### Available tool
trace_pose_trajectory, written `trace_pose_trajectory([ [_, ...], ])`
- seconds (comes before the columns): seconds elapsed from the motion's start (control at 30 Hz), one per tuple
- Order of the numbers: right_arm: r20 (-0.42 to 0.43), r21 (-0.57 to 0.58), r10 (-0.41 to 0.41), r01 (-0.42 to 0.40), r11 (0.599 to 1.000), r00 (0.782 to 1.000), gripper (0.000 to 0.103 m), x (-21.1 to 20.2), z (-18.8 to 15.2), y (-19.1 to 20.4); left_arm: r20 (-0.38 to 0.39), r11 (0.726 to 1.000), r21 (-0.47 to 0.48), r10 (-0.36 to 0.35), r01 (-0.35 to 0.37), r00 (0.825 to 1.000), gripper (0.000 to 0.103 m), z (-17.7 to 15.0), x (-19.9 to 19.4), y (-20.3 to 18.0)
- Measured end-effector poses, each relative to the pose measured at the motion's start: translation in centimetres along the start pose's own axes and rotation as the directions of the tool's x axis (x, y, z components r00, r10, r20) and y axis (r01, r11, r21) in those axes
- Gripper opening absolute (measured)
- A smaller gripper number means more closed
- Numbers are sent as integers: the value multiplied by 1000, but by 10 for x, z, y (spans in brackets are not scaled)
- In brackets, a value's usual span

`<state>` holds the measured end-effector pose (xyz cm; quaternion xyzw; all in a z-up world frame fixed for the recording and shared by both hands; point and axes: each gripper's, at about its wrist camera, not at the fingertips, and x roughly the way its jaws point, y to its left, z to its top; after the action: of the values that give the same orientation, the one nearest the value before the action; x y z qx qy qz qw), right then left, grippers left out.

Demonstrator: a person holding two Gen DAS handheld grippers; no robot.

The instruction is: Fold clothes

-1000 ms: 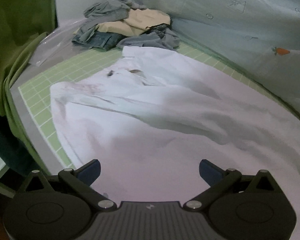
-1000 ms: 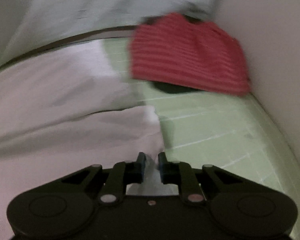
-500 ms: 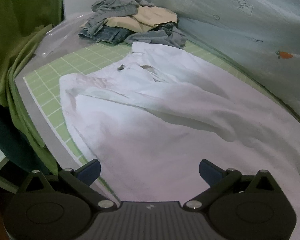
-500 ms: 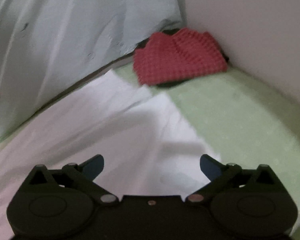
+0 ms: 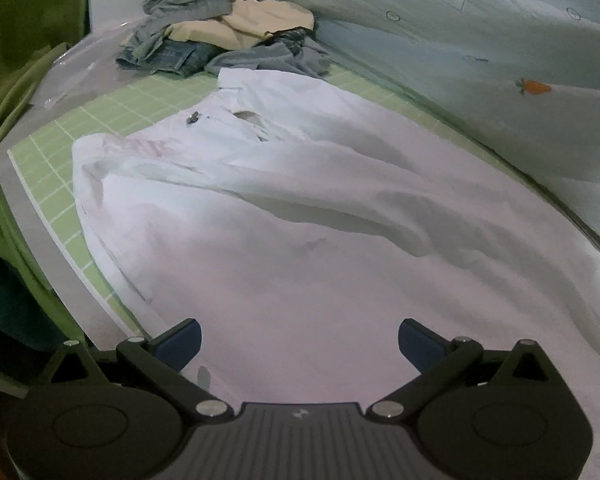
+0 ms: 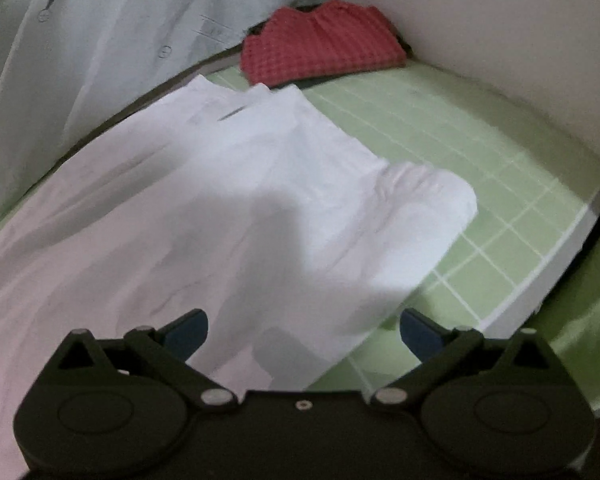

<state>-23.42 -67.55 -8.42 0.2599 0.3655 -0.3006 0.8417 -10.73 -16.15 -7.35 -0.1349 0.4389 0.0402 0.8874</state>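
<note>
A white shirt (image 5: 308, 216) lies spread over the green grid mat (image 5: 60, 148), collar toward the far end and one sleeve folded across its body. My left gripper (image 5: 300, 340) hovers over the shirt's near part, jaws wide open with nothing between them. In the right wrist view the shirt's (image 6: 220, 200) other end lies flat, its hem near the mat's (image 6: 480, 184) edge. Over that hem my right gripper (image 6: 304, 330) stands open and empty, above the cloth.
A pile of unfolded clothes (image 5: 220, 40) sits at the mat's far end in the left wrist view. A folded red checked garment (image 6: 320, 44) lies in the far corner by the wall. Pale printed fabric (image 5: 480, 52) hangs along one side, green cloth (image 5: 16, 80) along the other.
My right gripper let go of the shirt's edge, opened wide and drew back across the mat, so the hem now lies flat. The left gripper stayed open and barely moved.
</note>
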Motion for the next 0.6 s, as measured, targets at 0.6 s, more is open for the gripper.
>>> trace_pose_trajectory([
  [0.6,-8,16,-210,210,978,978,103,31,6,25,-8,985,-97,141,-141,990,103,63,37,101],
])
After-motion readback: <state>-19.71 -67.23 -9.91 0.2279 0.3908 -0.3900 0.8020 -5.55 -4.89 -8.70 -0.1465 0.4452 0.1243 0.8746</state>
